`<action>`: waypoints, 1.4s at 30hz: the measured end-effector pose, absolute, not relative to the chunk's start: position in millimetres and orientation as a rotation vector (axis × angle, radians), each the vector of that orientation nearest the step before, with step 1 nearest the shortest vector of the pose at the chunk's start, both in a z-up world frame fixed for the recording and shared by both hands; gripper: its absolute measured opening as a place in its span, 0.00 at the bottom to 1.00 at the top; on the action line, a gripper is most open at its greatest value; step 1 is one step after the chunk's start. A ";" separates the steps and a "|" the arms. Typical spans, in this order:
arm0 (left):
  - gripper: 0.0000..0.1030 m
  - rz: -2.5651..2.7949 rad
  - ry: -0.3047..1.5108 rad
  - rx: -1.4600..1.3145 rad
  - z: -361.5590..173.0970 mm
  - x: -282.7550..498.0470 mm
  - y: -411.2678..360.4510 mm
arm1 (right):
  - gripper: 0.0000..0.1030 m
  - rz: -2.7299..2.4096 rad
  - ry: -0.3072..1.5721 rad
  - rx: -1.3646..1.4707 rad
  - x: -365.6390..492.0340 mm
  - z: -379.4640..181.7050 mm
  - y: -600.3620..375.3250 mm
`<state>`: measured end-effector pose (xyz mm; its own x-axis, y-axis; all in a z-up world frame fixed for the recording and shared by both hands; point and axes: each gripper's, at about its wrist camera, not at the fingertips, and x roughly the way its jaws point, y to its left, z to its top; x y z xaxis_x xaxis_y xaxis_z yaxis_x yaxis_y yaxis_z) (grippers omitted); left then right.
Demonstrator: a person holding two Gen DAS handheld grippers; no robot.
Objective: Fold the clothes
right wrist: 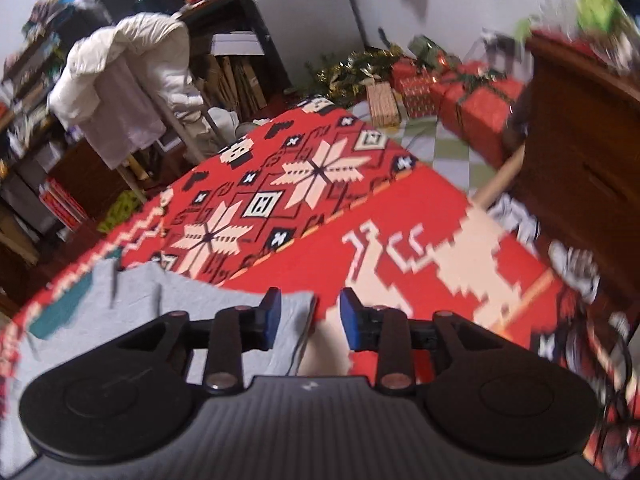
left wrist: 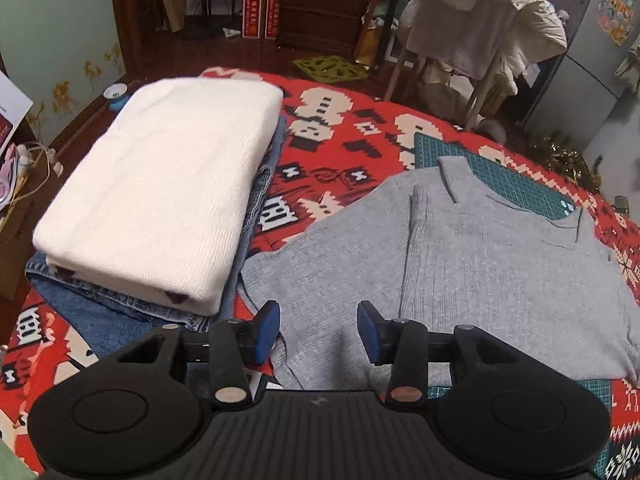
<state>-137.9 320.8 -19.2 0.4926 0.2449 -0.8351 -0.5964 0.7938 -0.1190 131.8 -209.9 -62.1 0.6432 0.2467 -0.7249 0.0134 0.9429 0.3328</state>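
The grey sweater [left wrist: 500, 272] lay spread on the red patterned blanket [left wrist: 328, 152], its collar end resting on a green cutting mat [left wrist: 516, 184] and one side already folded inward along a straight vertical crease. The left gripper [left wrist: 318, 330] hovered above the sweater's near edge with its blue-padded jaws standing apart and nothing between them. To the left of the sweater, just beside it, sat a folded white garment [left wrist: 160, 196] stacked on folded blue jeans [left wrist: 120, 300], the denim showing along the pile's near and right edges. In the right wrist view, which was blurred, the right gripper [right wrist: 310, 316] also had its jaws apart and empty; it was above the sweater's right edge [right wrist: 180, 292], with its left finger over grey fabric and its right finger over bare blanket [right wrist: 400, 208]. Beyond the blanket, white clothes hung over a wooden rack [left wrist: 480, 12], and wrapped red gift boxes [right wrist: 472, 96] stood on the floor near a dark wooden cabinet [right wrist: 592, 152]
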 end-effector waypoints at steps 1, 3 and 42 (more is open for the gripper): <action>0.41 0.529 0.928 -0.431 -21.1 -137.3 321.6 | 0.34 0.142 0.866 0.299 136.5 -63.9 -206.7; 0.41 0.530 0.937 -0.442 -24.8 -136.1 322.9 | 0.34 0.163 0.893 0.251 143.6 -69.3 -195.8; 0.53 0.360 0.742 -0.399 -19.0 -111.7 303.4 | 0.99 0.315 0.591 0.195 102.0 -16.0 -147.1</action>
<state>-111.7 303.4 -19.0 0.6829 0.1736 -0.7096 -0.4498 0.8653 -0.2212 102.0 -147.1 -16.0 0.7846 0.3449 -0.5152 -0.2344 0.9343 0.2685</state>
